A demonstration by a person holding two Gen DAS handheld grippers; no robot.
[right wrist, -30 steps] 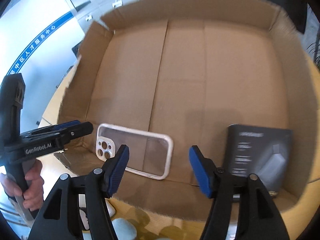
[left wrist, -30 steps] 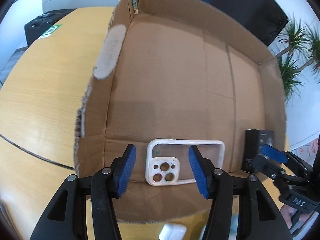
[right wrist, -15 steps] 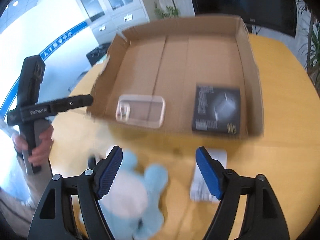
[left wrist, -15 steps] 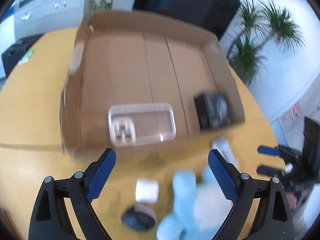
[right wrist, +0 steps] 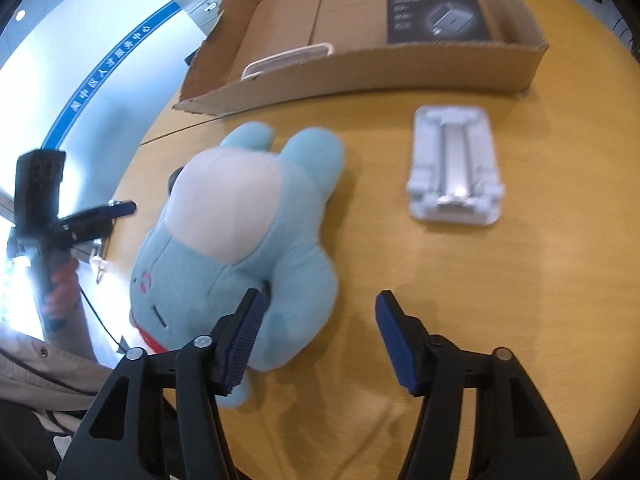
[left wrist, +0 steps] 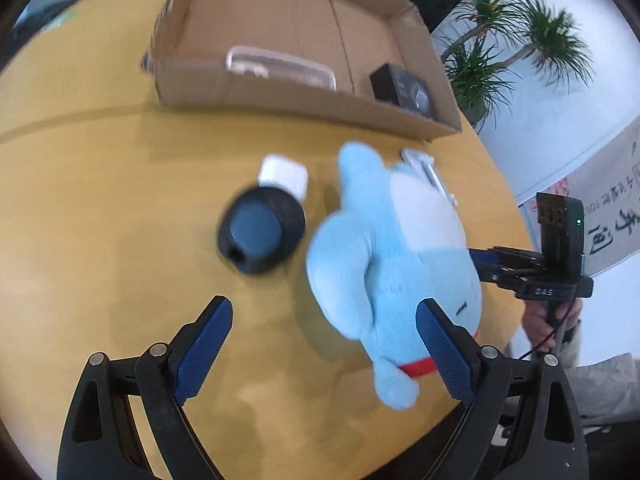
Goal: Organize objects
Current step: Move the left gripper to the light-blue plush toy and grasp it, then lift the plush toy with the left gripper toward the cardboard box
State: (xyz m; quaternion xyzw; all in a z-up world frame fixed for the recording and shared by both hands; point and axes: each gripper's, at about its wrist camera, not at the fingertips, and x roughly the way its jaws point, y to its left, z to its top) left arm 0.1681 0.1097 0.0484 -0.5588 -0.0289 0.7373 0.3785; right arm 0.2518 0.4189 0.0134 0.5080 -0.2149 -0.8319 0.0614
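A light blue plush toy (left wrist: 392,264) (right wrist: 240,232) lies on its back on the yellow table, in front of the cardboard box (left wrist: 280,96) (right wrist: 360,68). My left gripper (left wrist: 324,348) hovers over the table with its jaws wide and closing; the plush's head lies against the right finger (left wrist: 444,352), and bare table fills the rest of the gap. My right gripper (right wrist: 320,340) is also closing, its left finger (right wrist: 244,340) beside the plush's arm, with nothing pinched. In the box lie a clear phone case (left wrist: 280,64) (right wrist: 288,60) and a black carton (left wrist: 404,88) (right wrist: 436,20).
A black round gadget (left wrist: 260,236) and a small white case (left wrist: 284,174) sit left of the plush. A white folded stand (right wrist: 454,164) (left wrist: 428,168) lies to its right. A person's hand (right wrist: 60,292) holds the left gripper (right wrist: 116,210). Potted plants (left wrist: 500,52) stand behind.
Both grippers have drawn back from above the box to the near table, bringing the plush, gadget and stand into view. The left jaws are wider than a second ago; the right ones have narrowed.
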